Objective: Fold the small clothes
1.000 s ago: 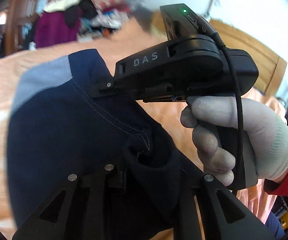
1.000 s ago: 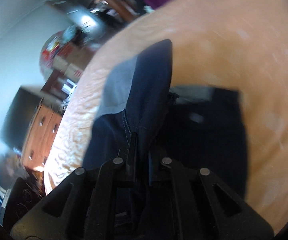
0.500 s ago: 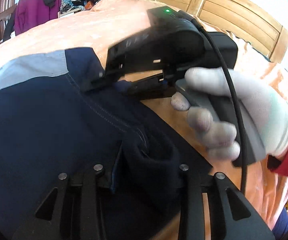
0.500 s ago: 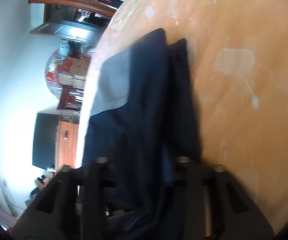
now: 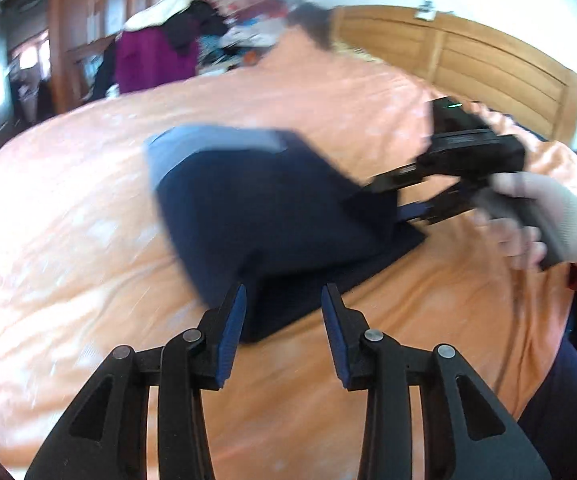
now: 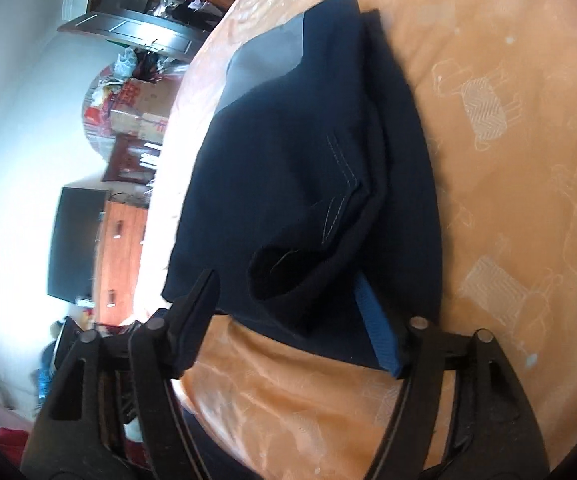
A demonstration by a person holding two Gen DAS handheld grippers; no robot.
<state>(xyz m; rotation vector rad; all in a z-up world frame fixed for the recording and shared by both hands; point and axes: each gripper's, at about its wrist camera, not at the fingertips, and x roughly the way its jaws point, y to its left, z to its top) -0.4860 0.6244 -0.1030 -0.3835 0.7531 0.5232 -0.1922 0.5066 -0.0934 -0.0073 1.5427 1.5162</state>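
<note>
Here, left to right. Left gripper [image 5: 284,300]: jaws spread wide, nothing between them, tips just short of the near edge of the navy garment [image 5: 272,216]. Garment lies folded on the orange bedspread [image 5: 68,240], grey band [image 5: 216,142] at its far end. Right gripper [image 6: 288,312]: jaws also wide apart, straddling the garment's near corner without pinching it; a gloved hand [image 5: 544,216] grips its handle. Wooden headboard [image 5: 468,56] behind.
</note>
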